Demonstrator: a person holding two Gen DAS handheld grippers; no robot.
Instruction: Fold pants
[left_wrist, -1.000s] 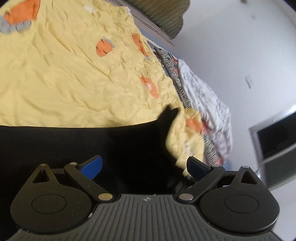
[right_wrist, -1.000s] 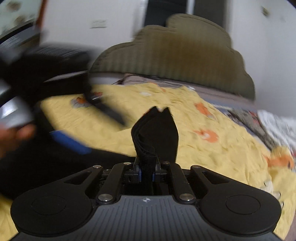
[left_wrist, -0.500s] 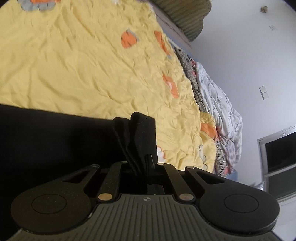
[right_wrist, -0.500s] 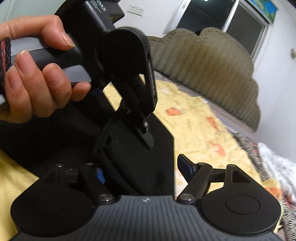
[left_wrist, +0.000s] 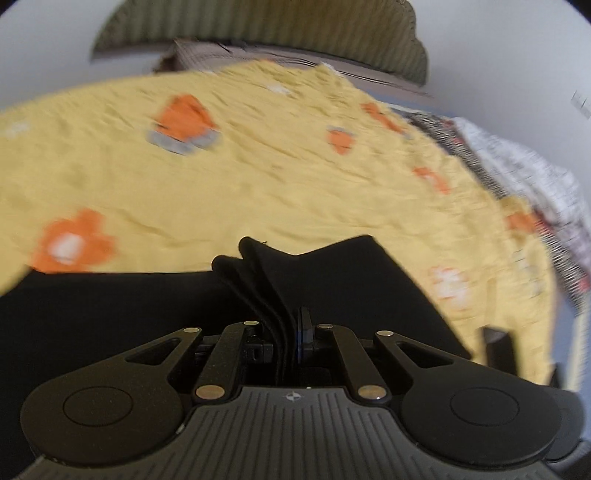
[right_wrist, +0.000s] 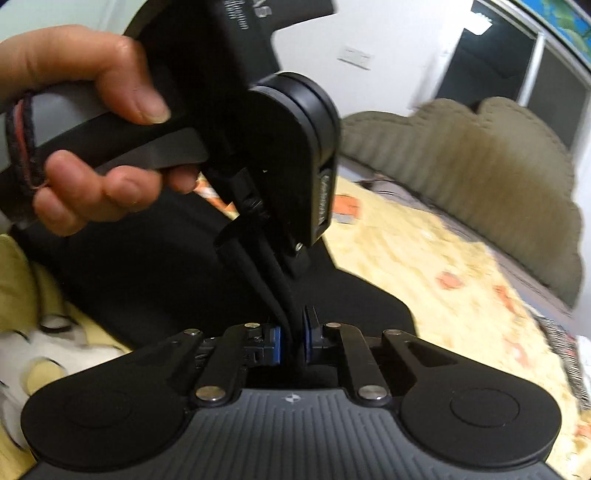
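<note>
Black pants (left_wrist: 110, 314) lie across a yellow flowered bedsheet (left_wrist: 258, 184). In the left wrist view my left gripper (left_wrist: 286, 332) is shut on a bunched, layered fold of the pants that sticks up between its fingers. In the right wrist view my right gripper (right_wrist: 291, 339) is closing, and its blue pads press on a black fold of the pants (right_wrist: 147, 266). Just ahead of it a person's hand (right_wrist: 92, 110) holds the left gripper, which pinches the same raised fold further up. The two grippers are close together.
A padded olive headboard (right_wrist: 480, 166) runs along the far side of the bed. Black-and-white patterned bedding (left_wrist: 517, 166) is heaped at the right edge. Dark windows (right_wrist: 517, 74) and a white wall stand behind.
The left gripper went from open to shut on the pants fold, then swung to face the headboard. The right gripper opened beside the left one, then came together again on the fold.
</note>
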